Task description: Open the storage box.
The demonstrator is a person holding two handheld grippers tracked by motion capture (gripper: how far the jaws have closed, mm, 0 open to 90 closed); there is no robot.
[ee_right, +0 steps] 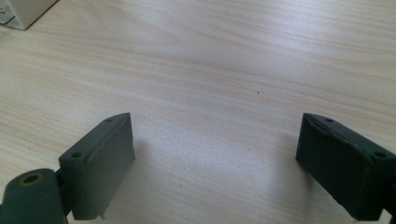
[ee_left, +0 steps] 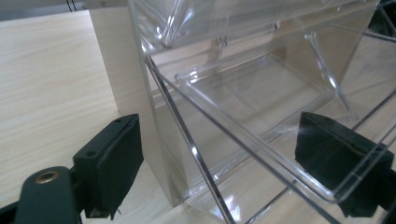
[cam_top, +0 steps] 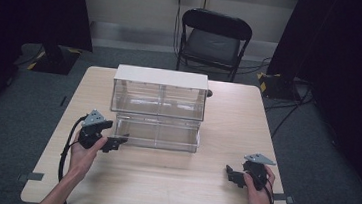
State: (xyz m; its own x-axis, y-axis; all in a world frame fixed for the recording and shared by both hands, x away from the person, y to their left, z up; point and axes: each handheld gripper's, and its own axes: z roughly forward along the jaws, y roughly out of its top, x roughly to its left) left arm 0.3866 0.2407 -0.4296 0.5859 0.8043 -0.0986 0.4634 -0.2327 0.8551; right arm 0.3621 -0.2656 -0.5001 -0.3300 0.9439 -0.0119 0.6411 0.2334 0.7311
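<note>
left gripper (ee_left: 215,163), jaws apart, straddles the near left corner of the clear plastic two-tier bin with a white top (cam_top: 158,107), seemingly to grasp it. the bin sits mid-table (cam_top: 210,195), long axis left-right, opening facing near. right gripper (cam_top: 234,176) rests spread, near right, idle.

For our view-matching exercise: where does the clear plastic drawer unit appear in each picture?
High view: clear plastic drawer unit at the table's centre, lower drawer pulled out toward the left gripper.
Left gripper view: its corner close up, between the open jaws.
Right gripper view: not recognisable.
Shared landmark: the pale wooden tabletop.
</note>
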